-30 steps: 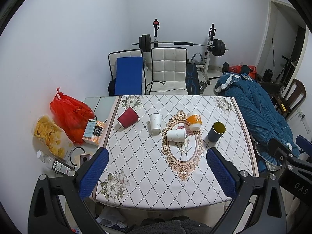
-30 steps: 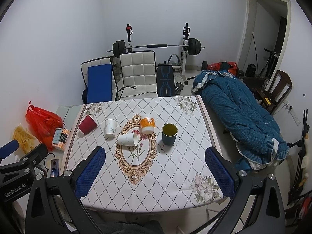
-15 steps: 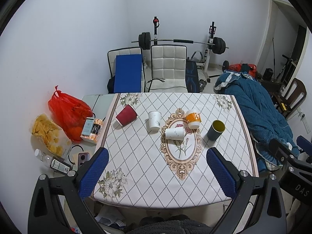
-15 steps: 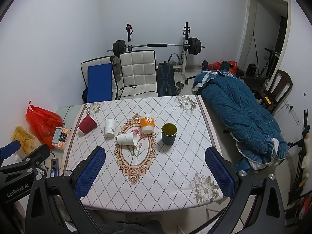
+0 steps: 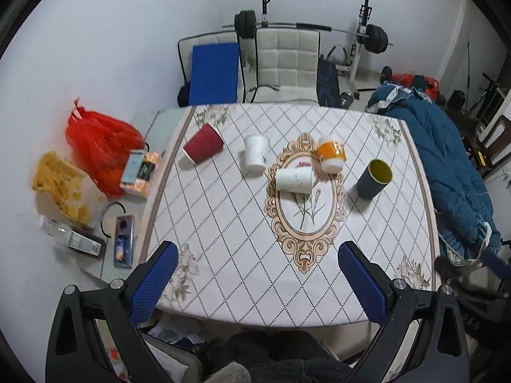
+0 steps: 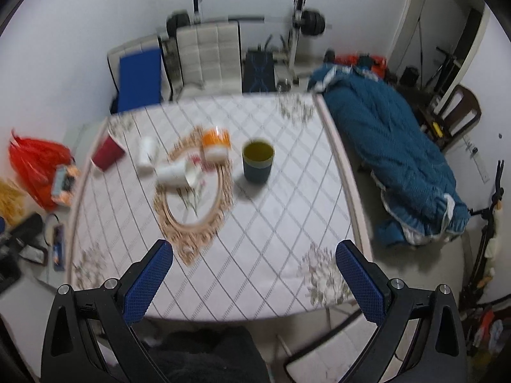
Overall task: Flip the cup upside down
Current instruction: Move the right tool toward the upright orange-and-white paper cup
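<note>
Several cups are on a white diamond-patterned table [image 5: 223, 223]. A dark blue cup [image 5: 373, 178] with a yellow inside stands upright at the right; it also shows in the right wrist view [image 6: 257, 161]. A red cup [image 5: 203, 147] and a white paper cup [image 5: 293, 179] lie on their sides. Another white cup [image 5: 255, 156] and an orange-and-white cup [image 5: 332, 155] stand mouth down. My left gripper [image 5: 257, 279] and right gripper [image 6: 254, 279] are open and empty, above the table's near edge.
A red bag [image 5: 99, 146], snacks and phones lie on a low glass table [image 5: 95, 268] to the left. White chairs [image 5: 287, 60] and a barbell rack stand behind. A blue quilt [image 5: 453, 166] lies on the right. The right wrist view is blurred by motion.
Both grippers have moved forward and lower toward the table, so the cups look larger. The right wrist view has swung and blurred. No cup has moved.
</note>
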`<act>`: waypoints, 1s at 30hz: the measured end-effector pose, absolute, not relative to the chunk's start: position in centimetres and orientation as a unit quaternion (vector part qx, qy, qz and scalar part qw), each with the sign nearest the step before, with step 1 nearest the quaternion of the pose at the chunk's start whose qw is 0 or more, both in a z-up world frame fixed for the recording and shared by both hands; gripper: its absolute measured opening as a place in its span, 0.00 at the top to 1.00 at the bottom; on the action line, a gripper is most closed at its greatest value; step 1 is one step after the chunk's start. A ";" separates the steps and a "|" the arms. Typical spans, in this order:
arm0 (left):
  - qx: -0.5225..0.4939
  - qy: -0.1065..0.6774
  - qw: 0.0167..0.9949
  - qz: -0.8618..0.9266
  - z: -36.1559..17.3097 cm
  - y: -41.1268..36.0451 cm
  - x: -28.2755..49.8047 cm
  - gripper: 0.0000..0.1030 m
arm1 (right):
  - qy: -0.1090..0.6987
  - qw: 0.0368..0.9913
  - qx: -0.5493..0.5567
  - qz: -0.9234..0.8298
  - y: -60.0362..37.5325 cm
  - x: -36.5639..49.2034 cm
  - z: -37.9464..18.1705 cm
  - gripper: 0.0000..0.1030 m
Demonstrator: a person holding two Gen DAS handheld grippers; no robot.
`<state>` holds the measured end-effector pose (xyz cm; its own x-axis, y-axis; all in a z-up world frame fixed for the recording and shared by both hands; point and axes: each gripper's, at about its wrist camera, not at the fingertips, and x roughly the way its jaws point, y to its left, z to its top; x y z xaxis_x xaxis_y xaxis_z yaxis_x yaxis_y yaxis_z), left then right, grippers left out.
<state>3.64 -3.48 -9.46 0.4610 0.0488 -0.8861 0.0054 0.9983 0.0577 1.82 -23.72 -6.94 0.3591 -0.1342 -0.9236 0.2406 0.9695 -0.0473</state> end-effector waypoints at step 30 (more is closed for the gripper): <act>0.096 0.623 0.776 0.010 -24.8 -6.5 19.1 0.00 | 0.721 0.673 0.071 -0.147 -29.3 9.0 -31.2 0.00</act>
<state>19.07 -6.49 -24.83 0.2232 0.1345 -0.9654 0.1038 0.9815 0.1608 8.97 -29.29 -31.25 -0.0829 -0.0952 -0.9920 0.2995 0.9470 -0.1159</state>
